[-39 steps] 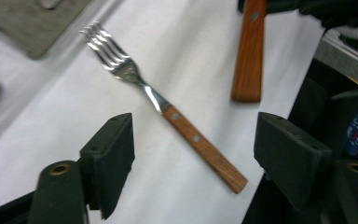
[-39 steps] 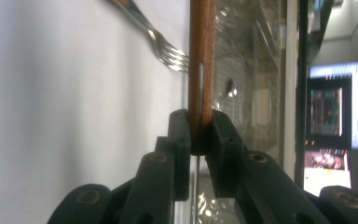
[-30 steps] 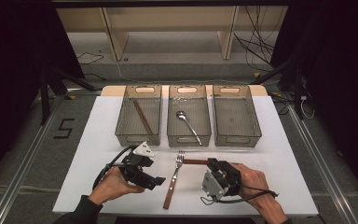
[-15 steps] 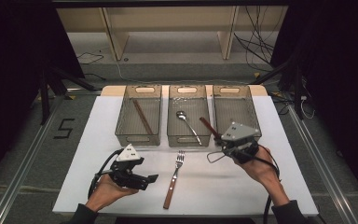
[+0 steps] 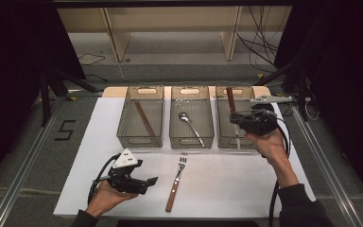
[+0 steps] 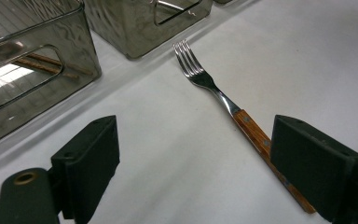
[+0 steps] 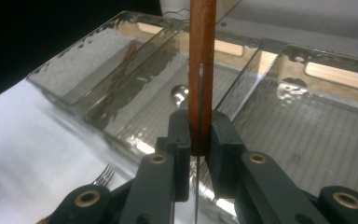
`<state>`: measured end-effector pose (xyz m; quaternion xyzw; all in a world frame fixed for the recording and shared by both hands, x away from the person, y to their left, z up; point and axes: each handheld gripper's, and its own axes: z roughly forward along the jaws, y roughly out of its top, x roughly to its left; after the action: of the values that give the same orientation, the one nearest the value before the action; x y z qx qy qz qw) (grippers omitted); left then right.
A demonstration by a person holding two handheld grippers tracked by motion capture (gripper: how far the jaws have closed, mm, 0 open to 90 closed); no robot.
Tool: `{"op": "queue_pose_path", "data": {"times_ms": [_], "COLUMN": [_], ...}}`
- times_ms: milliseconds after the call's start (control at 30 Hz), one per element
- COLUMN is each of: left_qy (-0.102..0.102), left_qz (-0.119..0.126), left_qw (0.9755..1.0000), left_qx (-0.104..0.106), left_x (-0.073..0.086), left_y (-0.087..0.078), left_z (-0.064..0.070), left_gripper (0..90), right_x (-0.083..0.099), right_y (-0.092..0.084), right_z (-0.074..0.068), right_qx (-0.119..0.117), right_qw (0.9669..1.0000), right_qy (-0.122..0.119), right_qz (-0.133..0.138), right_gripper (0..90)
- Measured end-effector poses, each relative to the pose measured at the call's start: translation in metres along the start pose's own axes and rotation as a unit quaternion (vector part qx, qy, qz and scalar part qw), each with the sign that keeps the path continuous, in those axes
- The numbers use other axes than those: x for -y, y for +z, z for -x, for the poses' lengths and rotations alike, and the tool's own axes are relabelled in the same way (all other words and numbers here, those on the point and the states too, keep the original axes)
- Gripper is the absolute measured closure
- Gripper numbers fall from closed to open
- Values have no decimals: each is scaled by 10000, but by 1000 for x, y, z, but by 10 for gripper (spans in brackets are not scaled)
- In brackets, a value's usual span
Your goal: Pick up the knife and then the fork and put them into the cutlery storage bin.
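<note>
The right gripper (image 5: 236,124) pinches the wooden-handled knife (image 5: 230,100) over the right bin (image 5: 248,143), not yet dropped, while the fork (image 5: 177,177) lies on the table near the spread, empty left gripper (image 5: 152,182).

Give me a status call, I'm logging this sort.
Right gripper shut on knife, above right bin. Left gripper open, nothing held, near fork on table. Nothing in the way.
</note>
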<state>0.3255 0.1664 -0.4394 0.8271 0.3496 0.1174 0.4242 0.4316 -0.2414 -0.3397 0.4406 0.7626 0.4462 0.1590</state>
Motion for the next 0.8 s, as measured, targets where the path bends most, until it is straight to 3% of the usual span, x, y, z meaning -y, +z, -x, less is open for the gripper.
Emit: {"op": "queue_pose_path", "data": {"times_ms": [300,533,800], "left_qy": [-68,-105,-76], "left_qz": [143,301,355], "left_qw": [9999,9995,9993], "left_qx": [-58,-81,-105], "left_x": [5,8,9], "left_y": [-4,-6,-8], "left_z": [1,1,1], "left_gripper": [156,156,156], "right_x": [-15,-24,-22], "right_y": [13,25,40], "right_z": [24,46,60], "right_qx": [183,321,498], "right_qw": [9984,9942,9897], "right_qy": [534,1023,1345], "right_qz": [69,106,3], "right_gripper": [809,809,808]}}
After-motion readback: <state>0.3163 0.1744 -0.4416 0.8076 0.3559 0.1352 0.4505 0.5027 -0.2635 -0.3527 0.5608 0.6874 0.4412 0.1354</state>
